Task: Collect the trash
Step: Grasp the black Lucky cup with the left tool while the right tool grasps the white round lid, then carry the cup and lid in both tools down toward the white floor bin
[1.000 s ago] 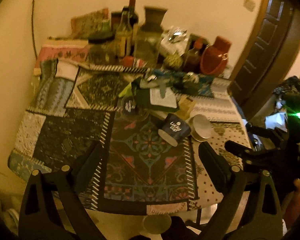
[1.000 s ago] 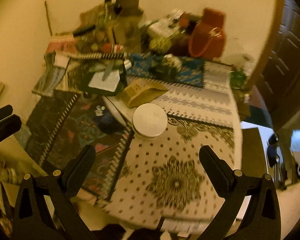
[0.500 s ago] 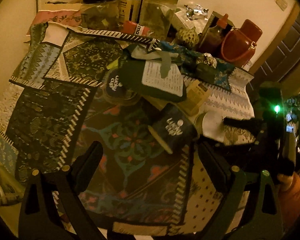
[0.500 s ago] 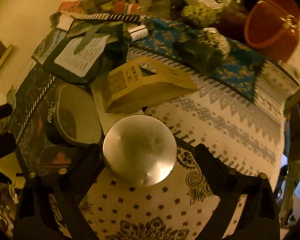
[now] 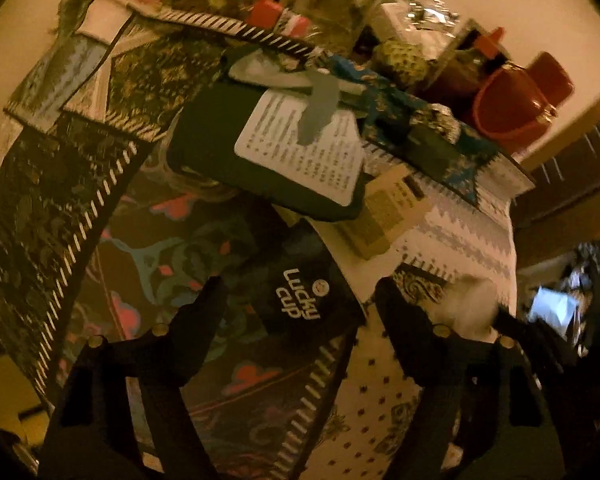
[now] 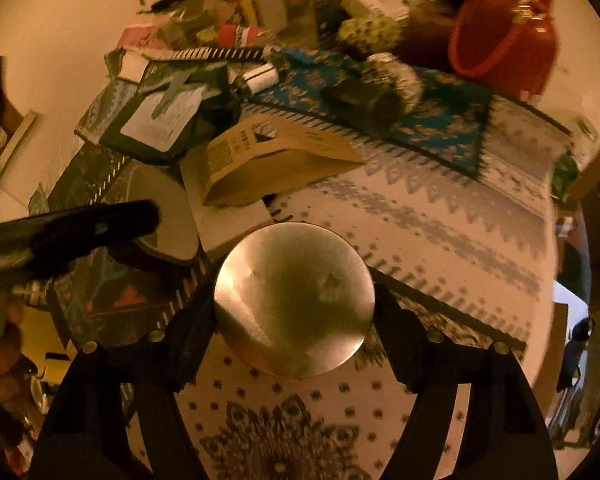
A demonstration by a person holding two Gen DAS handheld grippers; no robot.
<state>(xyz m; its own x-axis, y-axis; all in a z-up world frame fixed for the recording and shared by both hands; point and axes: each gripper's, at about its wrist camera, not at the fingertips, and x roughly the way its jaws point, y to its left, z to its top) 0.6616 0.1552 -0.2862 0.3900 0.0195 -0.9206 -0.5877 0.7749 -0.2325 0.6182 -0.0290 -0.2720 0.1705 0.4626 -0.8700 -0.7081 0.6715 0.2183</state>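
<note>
From the left wrist, the desk is covered with overlapping patterned cloths, dark floral ones on the left and a pale dotted one on the right, under dim yellow light. The left hand-held gripper is spread wide, its fingers either side of a dark "Lucky cup" paper cup lying on its side, not yet pinched. Farther off lie a dark green pouch with a white label and a tan carton. A red jug stands far right against a cream wall, with a dark door at the right edge. From the right wrist, the right hand-held gripper has its fingers at both sides of a round white-lidded cup on the pale cloth; whether they press it is unclear. Bottles and jars crowd the far edge.
</note>
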